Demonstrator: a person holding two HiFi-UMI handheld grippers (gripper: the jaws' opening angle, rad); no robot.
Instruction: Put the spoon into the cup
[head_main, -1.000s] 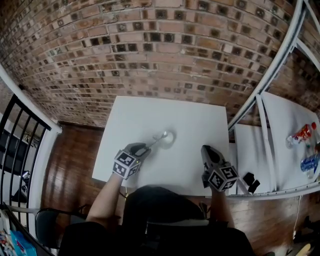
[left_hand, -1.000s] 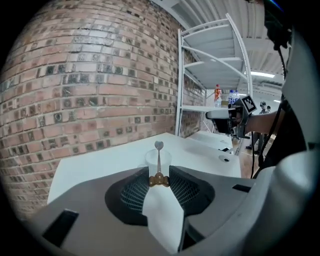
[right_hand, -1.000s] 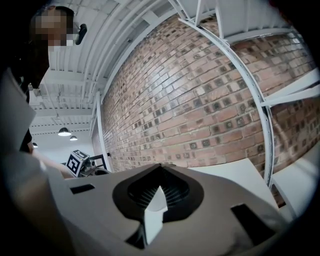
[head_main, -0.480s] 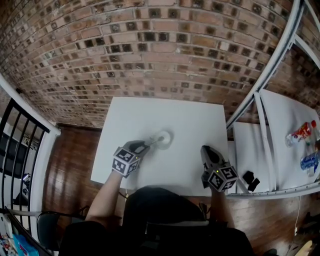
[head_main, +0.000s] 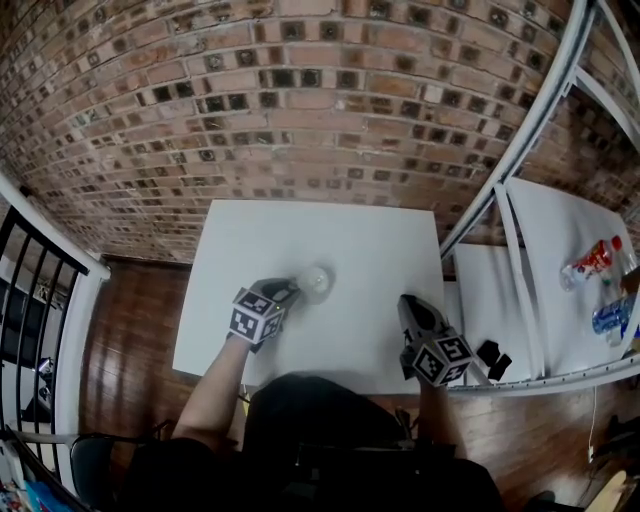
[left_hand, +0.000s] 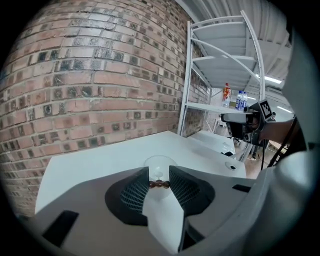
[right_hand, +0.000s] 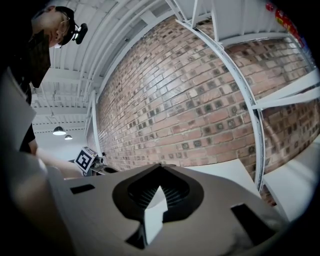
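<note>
A clear glass cup (head_main: 314, 283) stands on the white table (head_main: 350, 235), left of its middle. My left gripper (head_main: 284, 293) sits right beside the cup's near-left side, shut on the spoon. In the left gripper view the spoon's brown beaded handle (left_hand: 159, 184) is pinched between the pads, and its pale bowl end reaches into the cup (left_hand: 159, 166) just ahead. My right gripper (head_main: 409, 304) rests over the table's near-right part, apart from the cup. Its jaws meet at the tips (right_hand: 159, 189) with nothing between them.
A brick wall runs behind the table. A white metal shelf frame (head_main: 505, 185) stands at the right, with bottles (head_main: 592, 263) on its shelf and a small black object (head_main: 490, 355) on the lower board. Wooden floor and a black railing (head_main: 30, 300) lie at the left.
My left gripper has moved toward the cup with the spoon; the stretch of handle seen between gripper and cup is gone. The right gripper has stayed put.
</note>
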